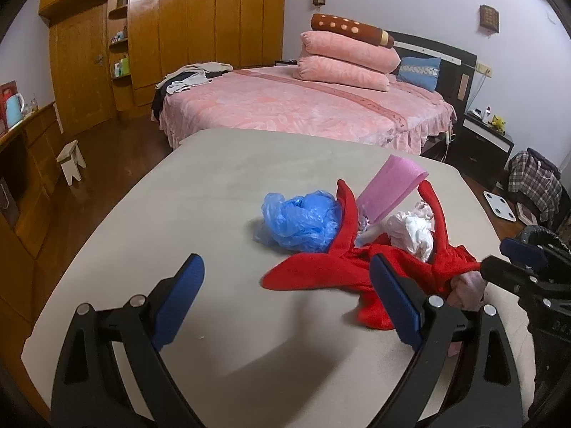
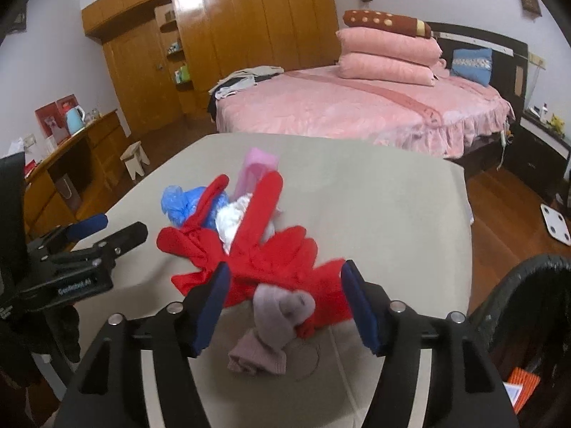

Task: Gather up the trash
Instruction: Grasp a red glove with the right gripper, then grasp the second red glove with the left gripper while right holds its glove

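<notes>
On the beige table (image 1: 214, 185) lies a heap: a crumpled blue plastic bag (image 1: 299, 219), a wad of white paper (image 1: 414, 230), a pink packet (image 1: 389, 189) and a red garment (image 1: 321, 271). My left gripper (image 1: 285, 262) hovers open near the table's front, short of the garment, holding nothing. In the right wrist view a mauve sock (image 2: 278, 321) lies bunched on the table at the garment's (image 2: 271, 249) near edge. My right gripper (image 2: 285, 269) stands open over the sock, its blue pads (image 2: 217, 299) clear of it on both sides. The left gripper (image 2: 123, 224) shows at the left.
A black bin (image 2: 528, 285) stands beside the table's right side, with something orange inside. Behind the table is a pink bed (image 1: 303, 107). A small stool (image 1: 71, 160) and a white scale (image 2: 555, 224) are on the wooden floor.
</notes>
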A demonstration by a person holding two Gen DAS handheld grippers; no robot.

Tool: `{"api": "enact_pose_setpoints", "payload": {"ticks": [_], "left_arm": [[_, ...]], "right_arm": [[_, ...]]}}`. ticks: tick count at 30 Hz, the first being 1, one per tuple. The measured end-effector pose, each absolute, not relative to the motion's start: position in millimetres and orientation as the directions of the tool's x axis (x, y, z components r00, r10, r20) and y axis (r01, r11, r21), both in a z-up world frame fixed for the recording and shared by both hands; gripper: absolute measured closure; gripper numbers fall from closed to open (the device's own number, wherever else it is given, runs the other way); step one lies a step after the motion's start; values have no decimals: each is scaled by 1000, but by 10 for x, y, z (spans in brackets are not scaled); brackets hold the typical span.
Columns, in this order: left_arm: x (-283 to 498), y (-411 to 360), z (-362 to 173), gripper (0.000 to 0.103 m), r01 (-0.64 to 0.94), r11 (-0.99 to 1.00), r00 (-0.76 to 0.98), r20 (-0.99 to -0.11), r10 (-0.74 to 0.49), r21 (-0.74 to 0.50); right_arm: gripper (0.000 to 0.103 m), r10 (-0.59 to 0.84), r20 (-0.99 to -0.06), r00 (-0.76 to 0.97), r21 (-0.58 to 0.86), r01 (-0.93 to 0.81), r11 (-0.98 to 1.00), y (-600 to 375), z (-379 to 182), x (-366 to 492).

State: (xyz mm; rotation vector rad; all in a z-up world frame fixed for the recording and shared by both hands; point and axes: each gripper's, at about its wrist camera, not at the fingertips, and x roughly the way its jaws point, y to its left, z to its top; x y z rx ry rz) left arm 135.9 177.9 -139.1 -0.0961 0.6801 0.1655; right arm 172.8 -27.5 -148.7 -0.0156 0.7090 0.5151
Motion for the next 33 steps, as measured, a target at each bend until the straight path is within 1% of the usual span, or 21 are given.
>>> {"api": "enact_pose_setpoints", "payload": {"ticks": [4, 6, 8, 9, 10, 11, 12, 14, 23, 29, 33], "left_arm": [[1359, 1772, -1388, 12, -183, 983, 765, -632, 121, -33], [1370, 1770, -1376, 12, -180, 983, 765, -633, 121, -30], [1372, 1770, -1368, 12, -179, 983, 765, -632, 120, -31], [1372, 1770, -1366, 12, -180, 983, 765, -633, 120, -31], [1373, 1769, -1367, 12, -180, 983, 765, -632, 121, -30], [1377, 1759, -1367, 12, -181, 983, 765, -633, 122, -30], [1379, 1754, -1365, 12, -181, 983, 764, -633, 121, -30], [1378, 1753, -1362, 12, -181, 983, 765, -632, 122, -30], [1335, 1659, -1266, 12, -155, 987, 779, -619, 102, -33], [1295, 1504, -1185, 12, -123, 992, 792, -607, 74, -40], [1294, 1375, -1177, 12, -98, 994, 792, -609, 54, -40]], "right_arm": [[40, 454, -643, 617, 149, -481, 864, -167, -1539, 1822], [45, 453, -660, 599, 141, -494, 858, -117, -1592, 1865], [59, 451, -676, 583, 136, -503, 854, -61, -1646, 1912], [70, 448, -681, 579, 131, -505, 853, -50, -1660, 1934], [77, 451, -682, 576, 132, -510, 850, -45, -1665, 1932], [88, 460, -680, 571, 139, -516, 845, -45, -1657, 1935], [92, 477, -669, 570, 155, -521, 839, -72, -1631, 1935], [93, 493, -648, 580, 163, -527, 834, -118, -1581, 1892], [93, 517, -568, 640, 217, -490, 844, -398, -1260, 1758], [93, 510, -531, 677, 227, -467, 855, -600, -1057, 1699], [93, 489, -527, 695, 228, -439, 869, -742, -1035, 1681]]}}
